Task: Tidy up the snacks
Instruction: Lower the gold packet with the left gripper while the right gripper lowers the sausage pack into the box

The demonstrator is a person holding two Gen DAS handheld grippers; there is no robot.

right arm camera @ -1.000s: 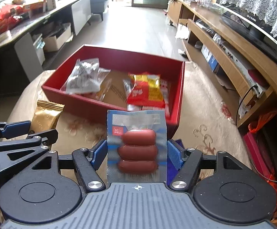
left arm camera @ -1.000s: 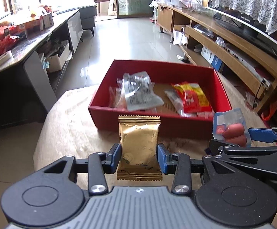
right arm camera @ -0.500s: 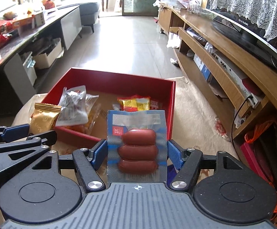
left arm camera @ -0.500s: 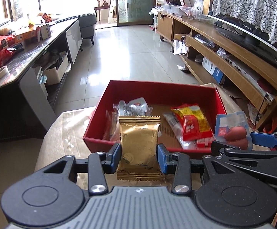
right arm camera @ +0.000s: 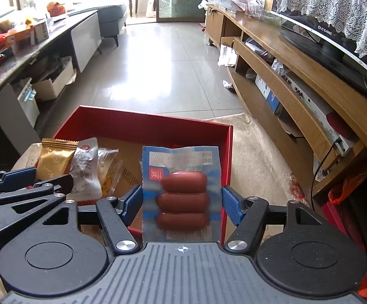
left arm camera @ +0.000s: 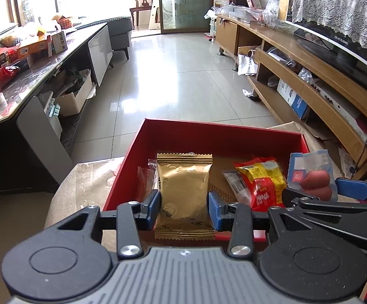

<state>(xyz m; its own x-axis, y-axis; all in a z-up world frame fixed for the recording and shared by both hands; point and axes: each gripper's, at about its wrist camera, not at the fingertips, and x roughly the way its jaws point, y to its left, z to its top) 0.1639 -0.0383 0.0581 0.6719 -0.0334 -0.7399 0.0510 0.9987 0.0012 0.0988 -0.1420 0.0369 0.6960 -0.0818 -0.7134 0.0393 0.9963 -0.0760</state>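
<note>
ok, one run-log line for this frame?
left gripper: shut on gold packet | right gripper: shut on sausage pack | both over red box

Glossy gold foil on the gold snack packet (left arm camera: 184, 192), crimped at both ends; shiny clear-and-blue plastic film over the sausage pack (right arm camera: 182, 192). Matt red card for the red box (left arm camera: 216, 131), plain brown cardboard inside. Behind the box, polished, reflective floor tiles (left arm camera: 173, 81); right of the box, smooth varnished wood on the TV cabinet (right arm camera: 297, 86), white lace cloth (right arm camera: 335, 5) above.
</note>
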